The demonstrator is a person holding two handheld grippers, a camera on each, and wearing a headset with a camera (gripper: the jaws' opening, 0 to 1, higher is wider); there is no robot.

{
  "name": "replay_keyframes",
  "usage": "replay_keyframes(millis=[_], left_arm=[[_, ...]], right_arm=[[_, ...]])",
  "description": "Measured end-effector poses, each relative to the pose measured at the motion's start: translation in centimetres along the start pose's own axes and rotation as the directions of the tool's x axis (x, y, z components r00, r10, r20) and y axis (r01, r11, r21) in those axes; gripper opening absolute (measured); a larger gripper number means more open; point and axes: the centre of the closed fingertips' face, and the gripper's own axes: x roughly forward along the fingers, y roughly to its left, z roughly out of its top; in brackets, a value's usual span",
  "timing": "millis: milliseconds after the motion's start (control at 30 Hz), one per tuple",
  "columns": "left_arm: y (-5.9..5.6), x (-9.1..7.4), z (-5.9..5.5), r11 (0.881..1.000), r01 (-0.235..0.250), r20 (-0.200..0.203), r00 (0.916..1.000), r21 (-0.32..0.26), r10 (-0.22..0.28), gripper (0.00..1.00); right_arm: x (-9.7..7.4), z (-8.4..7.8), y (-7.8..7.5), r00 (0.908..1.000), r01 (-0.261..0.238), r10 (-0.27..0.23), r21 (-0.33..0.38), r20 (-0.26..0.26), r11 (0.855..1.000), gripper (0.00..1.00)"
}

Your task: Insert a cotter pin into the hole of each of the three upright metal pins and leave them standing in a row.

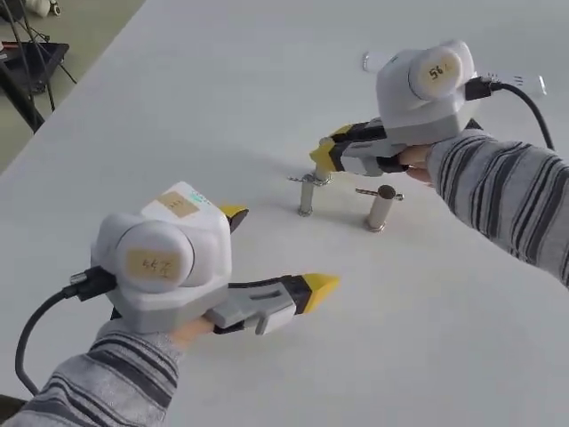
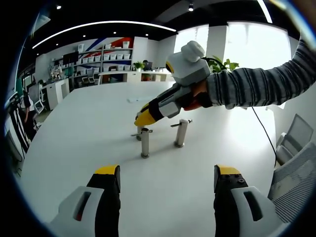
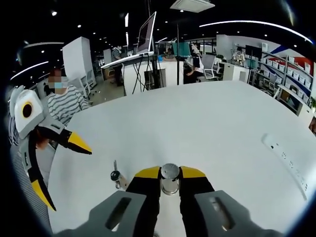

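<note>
Metal pin (image 3: 170,180) gripped by right claw (image 3: 170,173); left claw (image 2: 167,171) hovers spread.

Bright, even, diffuse light covers the white surface (image 1: 178,133); a metal pin (image 1: 380,209) casts only a faint, soft shadow. The head view is sharp. In the left gripper view the windows (image 2: 247,44) blow out to white. Both gripper views bend strongly toward their edges, and ceiling strips (image 2: 98,23) curve into glowing arcs.
</note>
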Motion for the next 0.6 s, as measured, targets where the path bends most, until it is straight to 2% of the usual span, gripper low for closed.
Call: replay_keyframes(millis=[200, 367, 467, 600], left_arm=[[-0.1, -0.1, -0.1, 1.000, 0.002, -0.003, 1.0000, 0.005, -0.002, 0.76], [-0.2, -0.1, 0.0, 1.000, 0.008, -0.005, 1.0000, 0.012, -0.008, 0.77], [-0.3, -0.1, 0.0, 1.000, 0.010, -0.004, 0.9999, 0.014, -0.010, 0.78], [-0.6, -0.2, 0.1, 1.000, 0.019, -0.004, 0.9998, 0.020, -0.019, 0.80]], right_arm=[[-1.3, -0.5, -1.1, 0.9994, 0.035, -0.035, 0.014, -0.003, 0.999, 0.08], [-3.0, -1.1, -2.1, 0.9976, 0.068, -0.068, 0.015, -0.008, 0.998, 0.08], [-4.2, -1.9, -3.3, 0.9958, 0.091, -0.090, 0.020, -0.016, 0.996, 0.08], [-6.0, -3.1, -3.9, 0.9925, 0.119, -0.118, 0.033, -0.032, 0.992, 0.08]])
